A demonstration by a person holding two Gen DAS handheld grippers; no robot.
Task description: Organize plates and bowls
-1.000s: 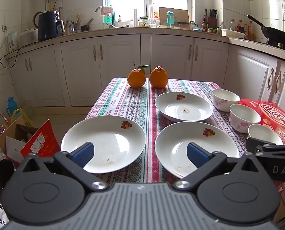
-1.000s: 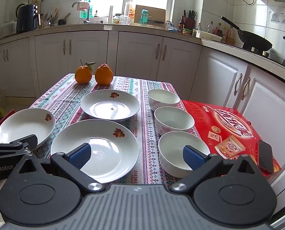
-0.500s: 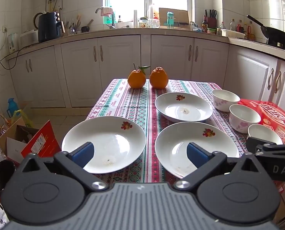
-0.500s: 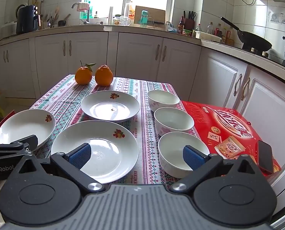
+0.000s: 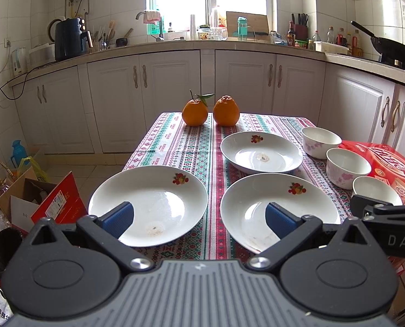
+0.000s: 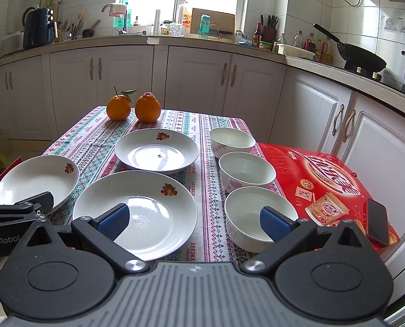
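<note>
White plates (image 5: 147,204) and bowls (image 6: 257,215) sit on the counter (image 5: 199,147) just ahead of my left gripper (image 5: 199,215) and right gripper (image 6: 192,218); both are wide open, holding nothing.

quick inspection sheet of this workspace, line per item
surface: table under a patterned cloth
job's things: three plates lying apart; three bowls in a row on the right, unstacked
clutter: two oranges at the far edge; red box with a phone on it
grippers: left gripper open, empty; right gripper open, empty
cables: cord at the left wall outlet
surroundings: kitchen counter, white cabinets, wok
</note>
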